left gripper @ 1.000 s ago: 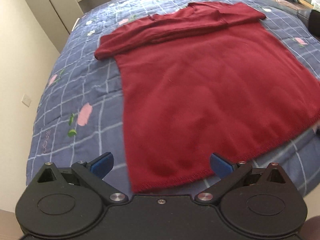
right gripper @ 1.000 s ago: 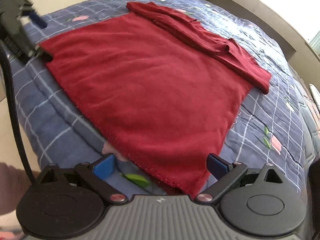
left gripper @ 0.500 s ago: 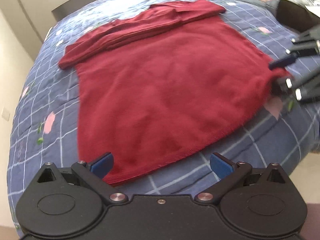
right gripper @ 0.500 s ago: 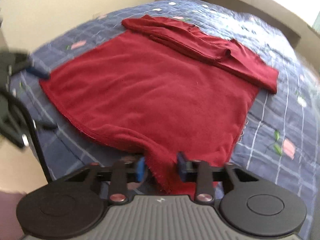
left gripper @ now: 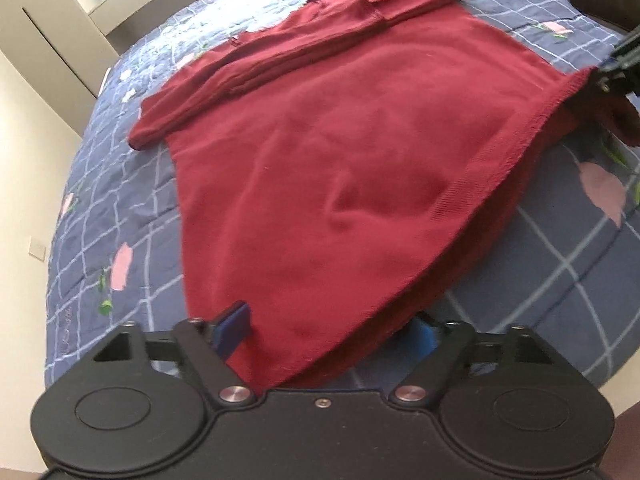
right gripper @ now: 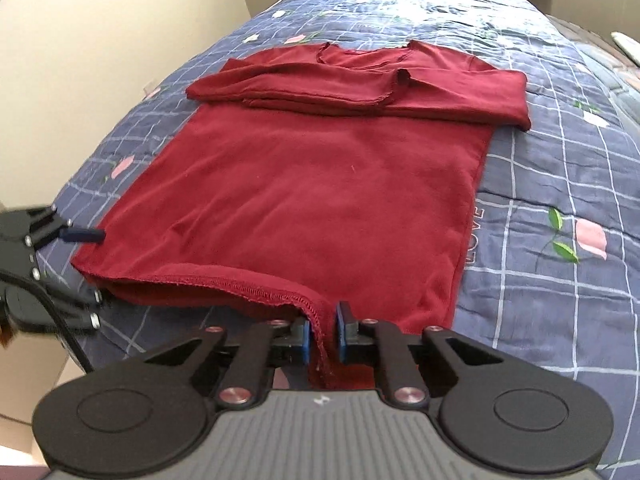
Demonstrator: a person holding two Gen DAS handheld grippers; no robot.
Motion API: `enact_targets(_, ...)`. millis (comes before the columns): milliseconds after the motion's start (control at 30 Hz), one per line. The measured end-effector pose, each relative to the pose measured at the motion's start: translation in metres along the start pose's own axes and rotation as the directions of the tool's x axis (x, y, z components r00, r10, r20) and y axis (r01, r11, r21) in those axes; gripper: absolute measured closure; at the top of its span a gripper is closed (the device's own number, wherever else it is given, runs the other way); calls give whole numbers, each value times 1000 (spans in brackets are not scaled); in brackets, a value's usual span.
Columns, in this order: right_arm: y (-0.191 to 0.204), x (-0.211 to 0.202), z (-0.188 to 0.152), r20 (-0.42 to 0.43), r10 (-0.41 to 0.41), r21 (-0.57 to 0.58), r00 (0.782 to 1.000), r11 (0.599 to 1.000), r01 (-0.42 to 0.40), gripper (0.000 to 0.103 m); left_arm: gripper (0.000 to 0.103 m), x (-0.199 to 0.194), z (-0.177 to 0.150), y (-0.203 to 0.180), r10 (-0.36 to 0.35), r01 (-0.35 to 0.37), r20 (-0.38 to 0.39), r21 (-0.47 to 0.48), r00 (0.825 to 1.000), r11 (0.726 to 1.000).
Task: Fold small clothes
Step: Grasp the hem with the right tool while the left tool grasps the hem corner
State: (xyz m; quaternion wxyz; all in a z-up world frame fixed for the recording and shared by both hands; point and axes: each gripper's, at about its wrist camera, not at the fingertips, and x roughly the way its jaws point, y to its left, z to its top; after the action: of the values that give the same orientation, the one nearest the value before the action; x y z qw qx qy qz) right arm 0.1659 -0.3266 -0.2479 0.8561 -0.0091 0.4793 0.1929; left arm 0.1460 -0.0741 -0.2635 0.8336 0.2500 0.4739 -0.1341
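Nearest the right wrist camera, the right gripper (right gripper: 322,334) had its jaws almost together and still closing, with one bottom corner of the red sweater (right gripper: 320,184) pinched between the blue pads and the hem (right gripper: 256,290) lifted a little off the bed (right gripper: 560,160) beside it. In the left wrist view, the left gripper (left gripper: 332,330) straddled the other bottom corner: its jaws stood wide and were closing, cloth lay between them, but the pads did not yet press on it, so that corner was not yet secured.

Beyond the grippers, the sweater's body lay flat and face down across the blue checked quilt (left gripper: 120,216), fairly smooth apart from a shallow wrinkle near the middle (left gripper: 360,208). Farther off, at the shoulder end, both sleeves (right gripper: 304,88) were already folded in across the back, one overlapping the other, with the neckline (right gripper: 360,50) just past them.

As a judgement, the task stood roughly midway. The sleeve folds looked done; the lengthwise fold, bringing the hem up toward the shoulders, had only reached the gripping stage, with one corner caught and the other about to be. Left to do: finish the left grip, carry both corners up over the sleeves, lay them down evenly, and perhaps fold once more to a compact bundle.
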Motion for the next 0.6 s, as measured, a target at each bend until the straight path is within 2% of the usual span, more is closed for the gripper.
enact_targets(100,6,1,-3,-4,-6,-35,1000,999,5,81,51,1,-2,8,12,-12,2,13,1000,1000)
enact_targets(200,14,1,-8,-7,-11,-81,1000,997,10,65,77,2,-4,16,-18,18,0,-2,1000,1000)
enact_targets(267,21,0,-11,-6,-12,-120,1000,993,11,51,88,2,-3,21,-42,42,4,-19,999,999)
enact_targets(367,34,4,-19,-24,-31,-198,999,980,26,42,93,3,1,27,-63,63,9,-52,998,997)
enact_targets(467,47,12,-27,-33,-84,-281,996,957,72,41,94,4,6,32,-79,79,12,-83,997,993)
enact_targets(533,51,16,-31,-20,-123,-303,992,947,111,44,94,5,8,36,-86,87,17,-99,996,991)
enact_targets(600,53,16,-32,0,-156,-312,988,939,148,55,94,5,10,40,-83,85,23,-99,996,991)
